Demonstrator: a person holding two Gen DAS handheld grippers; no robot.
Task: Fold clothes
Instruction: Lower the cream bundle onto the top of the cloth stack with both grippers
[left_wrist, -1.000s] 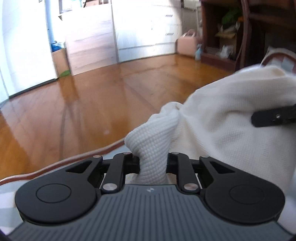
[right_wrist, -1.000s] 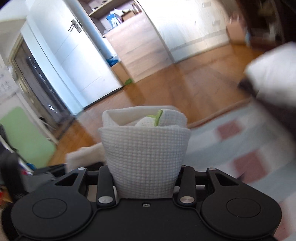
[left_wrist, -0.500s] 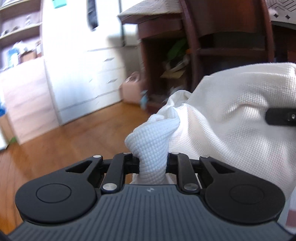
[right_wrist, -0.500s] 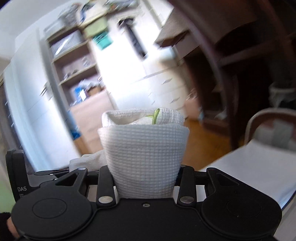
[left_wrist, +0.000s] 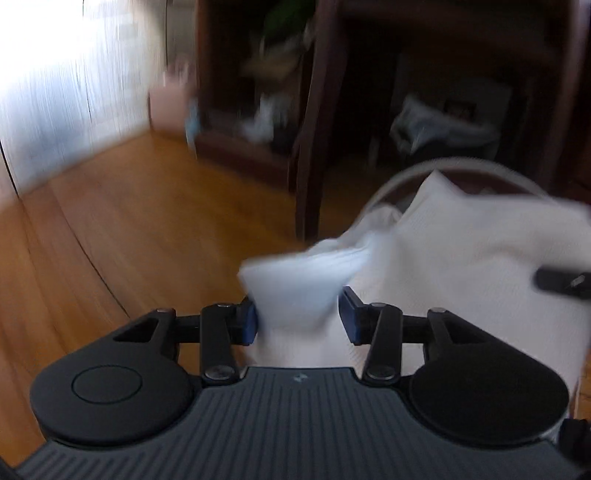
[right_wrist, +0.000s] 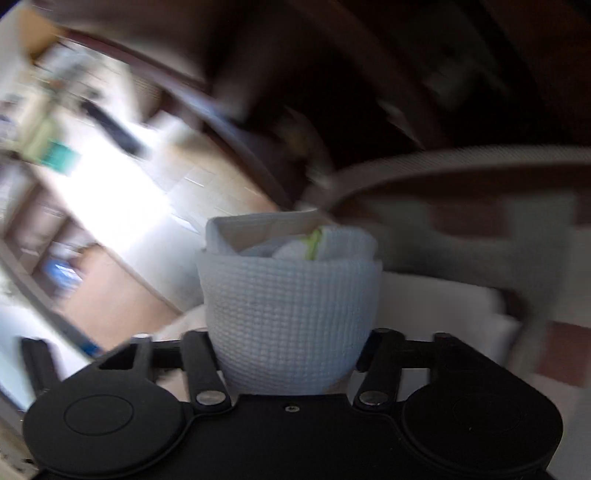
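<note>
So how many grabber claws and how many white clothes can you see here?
Grabber claws: 2, the left gripper and the right gripper
White waffle-knit garment: 1, bunched between both claws, whose jaws have just been opening
Total: 3

Left gripper (left_wrist: 298, 314): my grey ribbed housing, black linkages, blue pads (left_wrist: 250, 325).
Right gripper (right_wrist: 291, 343): my all-black housing, silver rivets.

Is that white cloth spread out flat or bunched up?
Bunched up: the cloth shows as a thick, rolled wad in the right view and as crumpled folds in the left.
</note>
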